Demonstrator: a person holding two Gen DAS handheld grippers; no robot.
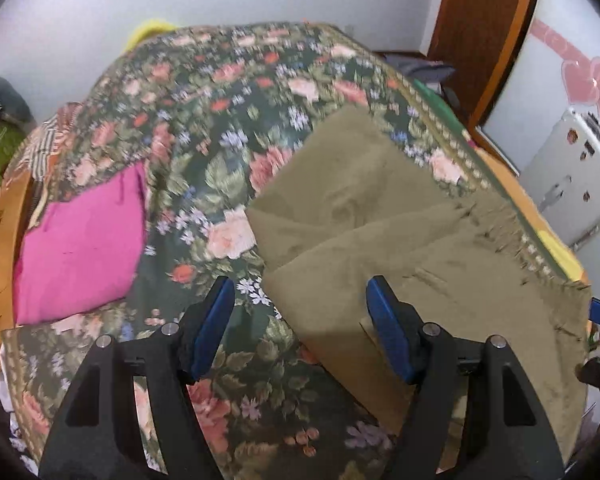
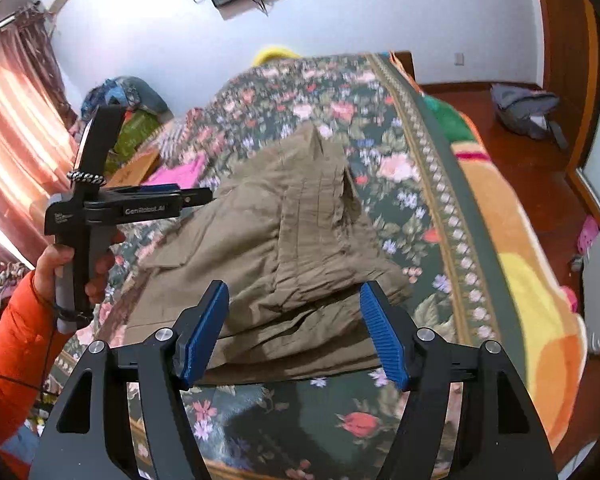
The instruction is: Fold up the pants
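While both tongs hung apart, gripping nothing:
Pants: olive pants (image 2: 284, 248) lay folded on the floral bed (image 2: 380, 412).
Left tongs (image 1: 300, 320): above the pants' left edge.
Right tongs (image 2: 294, 330): over the near fold.
Nearby: pink cloth (image 1: 80, 248) (well left).
Edge: bed border (image 2: 452, 240) just right; bare cover nearer.

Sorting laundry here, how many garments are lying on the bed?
2: olive pants near the floral bedspread's right edge, pink garment on its left. Others may be hidden.
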